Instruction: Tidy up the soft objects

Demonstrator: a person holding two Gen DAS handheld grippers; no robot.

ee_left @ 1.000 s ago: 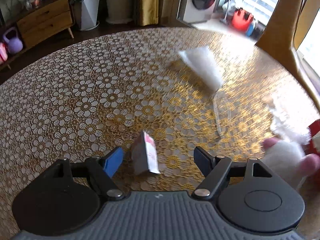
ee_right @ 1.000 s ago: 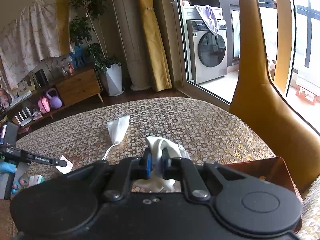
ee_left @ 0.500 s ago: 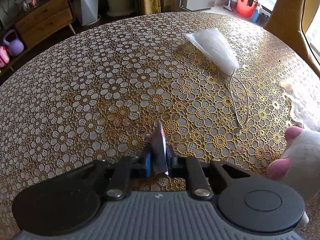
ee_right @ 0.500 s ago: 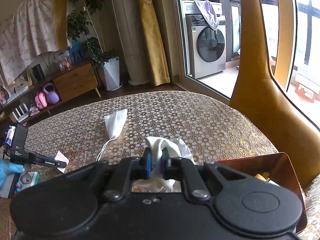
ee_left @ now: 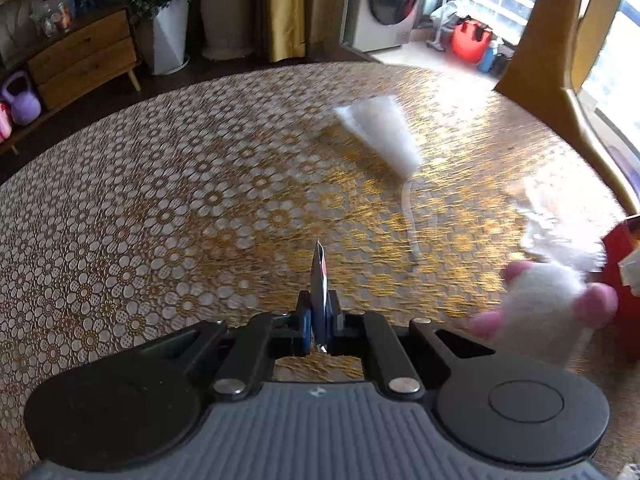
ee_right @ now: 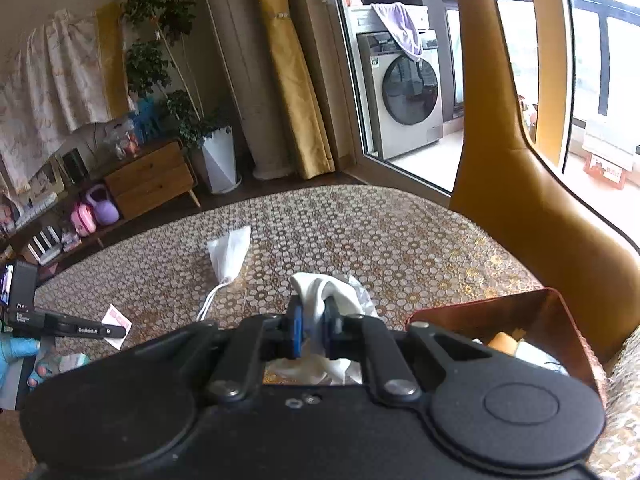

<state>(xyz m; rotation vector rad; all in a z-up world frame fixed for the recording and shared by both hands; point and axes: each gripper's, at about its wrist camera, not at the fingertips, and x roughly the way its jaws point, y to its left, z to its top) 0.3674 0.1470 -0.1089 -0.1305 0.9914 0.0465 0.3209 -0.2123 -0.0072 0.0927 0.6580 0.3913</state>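
The left claw (ee_left: 319,320) tilts steeply down over the worktop (ee_left: 160,208), pinching a packet (ee_left: 319,276) upright, edge-on. The right claw (ee_right: 310,330) angles lower, clamped on a white cloth (ee_right: 320,292) beside the red box (ee_right: 500,312).

Place: a lived-in home, a dining and living room.
Table: round table (ee_right: 400,240) under a gold-and-white floral lace cloth.
Seating: mustard-yellow leather chair back (ee_right: 520,220) beside it.
Storage: low wooden two-drawer cabinet (ee_right: 152,180), with a purple kettlebell (ee_right: 102,210) just beside it.
Greenery: leafy plant in a white faceted pot (ee_right: 218,158).
Window side: gold curtain (ee_right: 292,80) and a front-loading silver washing machine (ee_right: 404,100) beyond the glass door.
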